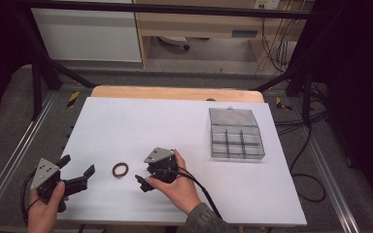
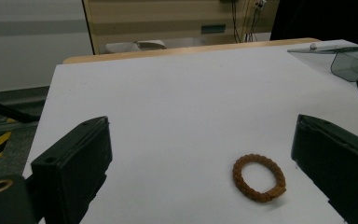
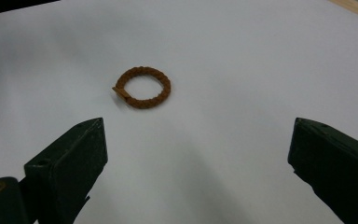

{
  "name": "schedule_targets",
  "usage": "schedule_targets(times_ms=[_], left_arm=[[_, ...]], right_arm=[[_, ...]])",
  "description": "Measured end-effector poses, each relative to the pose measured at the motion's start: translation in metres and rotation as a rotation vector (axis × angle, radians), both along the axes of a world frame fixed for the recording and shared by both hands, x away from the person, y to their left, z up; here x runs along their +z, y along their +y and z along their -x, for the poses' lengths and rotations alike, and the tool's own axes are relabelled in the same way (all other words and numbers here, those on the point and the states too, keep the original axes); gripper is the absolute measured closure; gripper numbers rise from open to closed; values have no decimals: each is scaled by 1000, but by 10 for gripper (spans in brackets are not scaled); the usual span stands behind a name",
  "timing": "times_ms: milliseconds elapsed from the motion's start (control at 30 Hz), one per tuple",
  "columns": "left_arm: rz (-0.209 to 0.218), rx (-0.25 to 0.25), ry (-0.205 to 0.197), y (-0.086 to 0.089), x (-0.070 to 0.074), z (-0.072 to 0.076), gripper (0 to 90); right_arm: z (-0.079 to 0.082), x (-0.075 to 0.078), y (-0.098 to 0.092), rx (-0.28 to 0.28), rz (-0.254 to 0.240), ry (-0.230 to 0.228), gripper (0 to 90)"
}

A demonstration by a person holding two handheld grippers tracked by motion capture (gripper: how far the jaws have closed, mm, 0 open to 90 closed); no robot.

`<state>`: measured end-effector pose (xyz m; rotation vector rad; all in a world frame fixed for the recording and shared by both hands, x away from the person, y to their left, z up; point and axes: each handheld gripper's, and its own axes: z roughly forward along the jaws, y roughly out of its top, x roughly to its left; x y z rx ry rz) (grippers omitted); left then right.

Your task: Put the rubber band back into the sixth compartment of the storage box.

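Brown and braided, the bracelet (image 1: 120,170) lies flat on the white surface (image 1: 126,126) between our left claw (image 1: 79,176) and right claw (image 1: 143,183), both spread wide and empty. Closing too high, we'd likely skid it away.

A grey floor (image 1: 213,73) is seen beyond the desk (image 1: 126,121), far ahead of the grippers, where a wooden cabinet (image 1: 199,22) and a white panel (image 1: 87,34) are set.
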<state>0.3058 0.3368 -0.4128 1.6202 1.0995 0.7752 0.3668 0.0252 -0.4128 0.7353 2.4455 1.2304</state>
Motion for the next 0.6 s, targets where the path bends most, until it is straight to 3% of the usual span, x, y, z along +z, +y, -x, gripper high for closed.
schedule_targets(times_ms=[67,600], left_arm=[[5,7,-1,0,0,0,53],[9,23,5,3,-1,-1,53]], right_arm=[[-3,-1,11,12,7,6,54],[-9,-7,44,39,25,26,59]])
